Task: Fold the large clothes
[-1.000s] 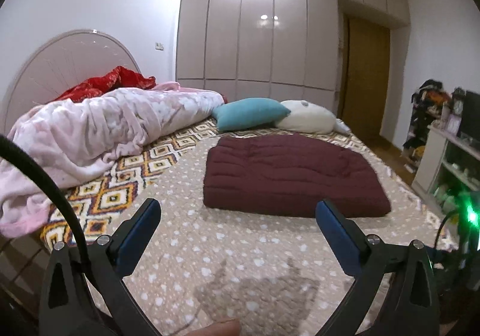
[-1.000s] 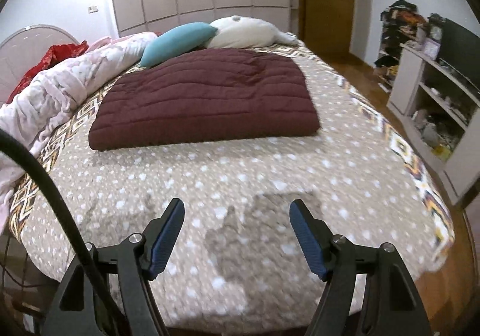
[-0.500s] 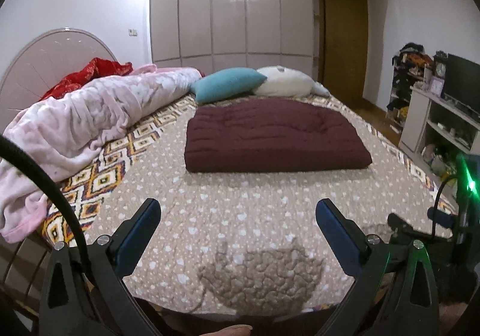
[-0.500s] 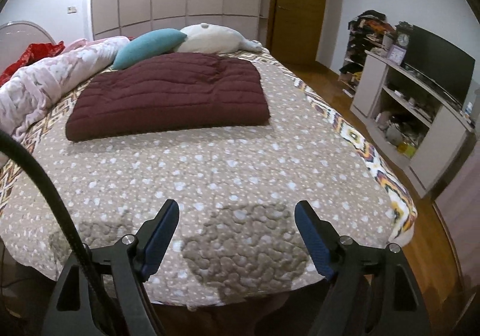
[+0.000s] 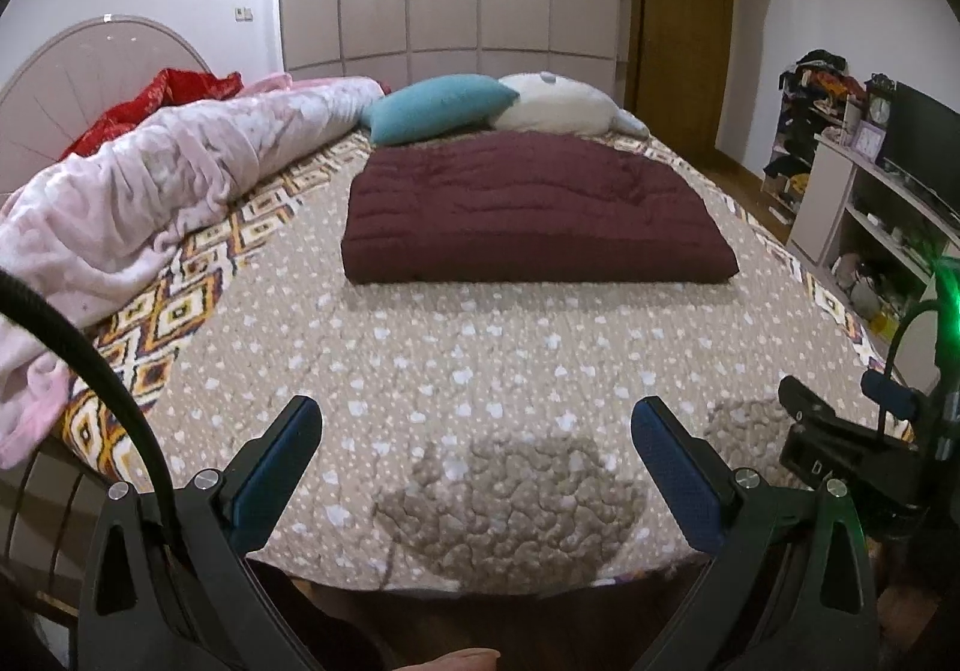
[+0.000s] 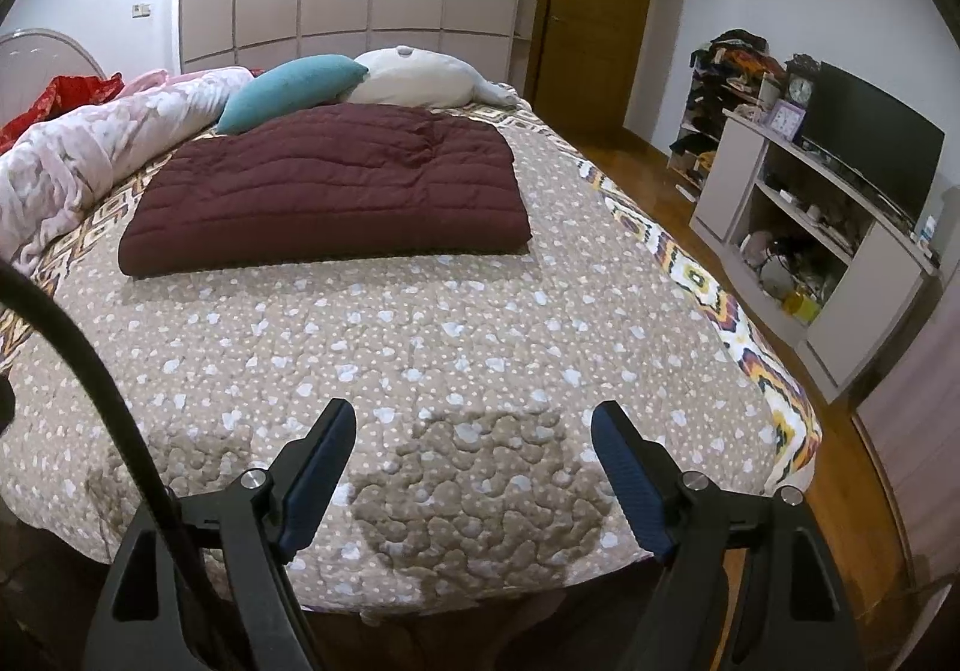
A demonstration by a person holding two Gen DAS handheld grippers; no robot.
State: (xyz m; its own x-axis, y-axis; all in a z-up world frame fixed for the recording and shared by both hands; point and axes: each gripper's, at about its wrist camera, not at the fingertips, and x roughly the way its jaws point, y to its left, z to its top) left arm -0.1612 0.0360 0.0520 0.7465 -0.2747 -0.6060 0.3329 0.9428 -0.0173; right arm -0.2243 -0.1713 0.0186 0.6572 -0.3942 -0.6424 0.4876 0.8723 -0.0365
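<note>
A maroon quilted garment (image 5: 534, 209) lies folded into a flat rectangle on the middle of the bed (image 5: 456, 365); it also shows in the right wrist view (image 6: 327, 194). My left gripper (image 5: 477, 431) is open and empty above the bed's foot edge, well short of the garment. My right gripper (image 6: 474, 434) is open and empty, also at the foot edge. The right gripper's body shows at the right edge of the left wrist view (image 5: 840, 443).
A pink blanket (image 5: 138, 191) is heaped along the bed's left side, a red cloth (image 5: 156, 101) behind it. A teal pillow (image 5: 438, 107) and a white pillow (image 5: 558, 104) lie beyond the garment. A TV unit (image 6: 840, 233) stands on the right.
Both grippers have drawn back from the bed and away from the folded garment; the foot edge of the bed is now in view. Both stay open.
</note>
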